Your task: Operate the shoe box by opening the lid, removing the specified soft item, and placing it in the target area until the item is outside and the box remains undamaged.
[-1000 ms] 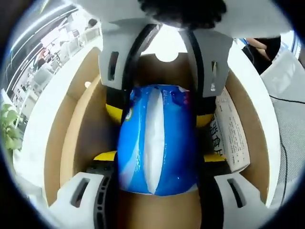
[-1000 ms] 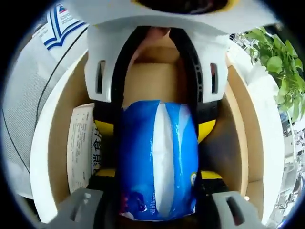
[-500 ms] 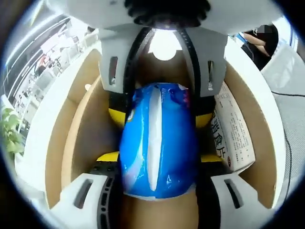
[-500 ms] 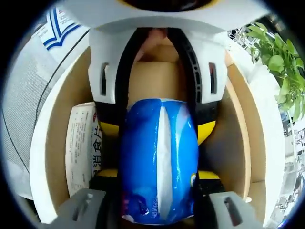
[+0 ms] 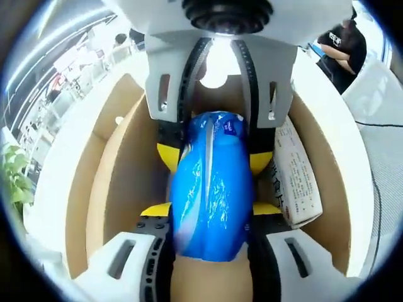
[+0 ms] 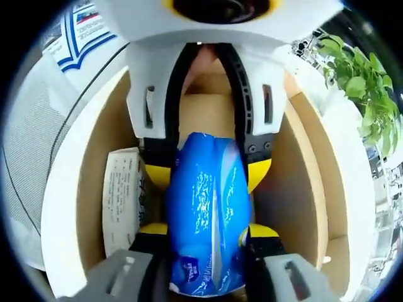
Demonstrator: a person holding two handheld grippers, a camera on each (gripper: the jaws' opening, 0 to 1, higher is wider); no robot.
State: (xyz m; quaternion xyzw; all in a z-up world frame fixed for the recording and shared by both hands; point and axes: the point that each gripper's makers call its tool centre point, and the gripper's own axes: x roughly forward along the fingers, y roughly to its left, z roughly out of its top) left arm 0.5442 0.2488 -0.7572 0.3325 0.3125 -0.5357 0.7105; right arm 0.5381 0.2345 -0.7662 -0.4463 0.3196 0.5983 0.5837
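Shoe box [image 5: 110, 189] (lid off), blue soft pack [image 5: 211, 189] inside, pinched by left gripper [image 5: 211, 217] and right gripper [image 6: 208, 236].

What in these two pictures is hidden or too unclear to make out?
- Box floor under the blue pack, both views: covered by the pack and jaws.
- Print on the white packet, left gripper view: too small and partly behind a jaw.
- Shoe box lid, right gripper view: cut off by the edge.
- Pack label: blurred.
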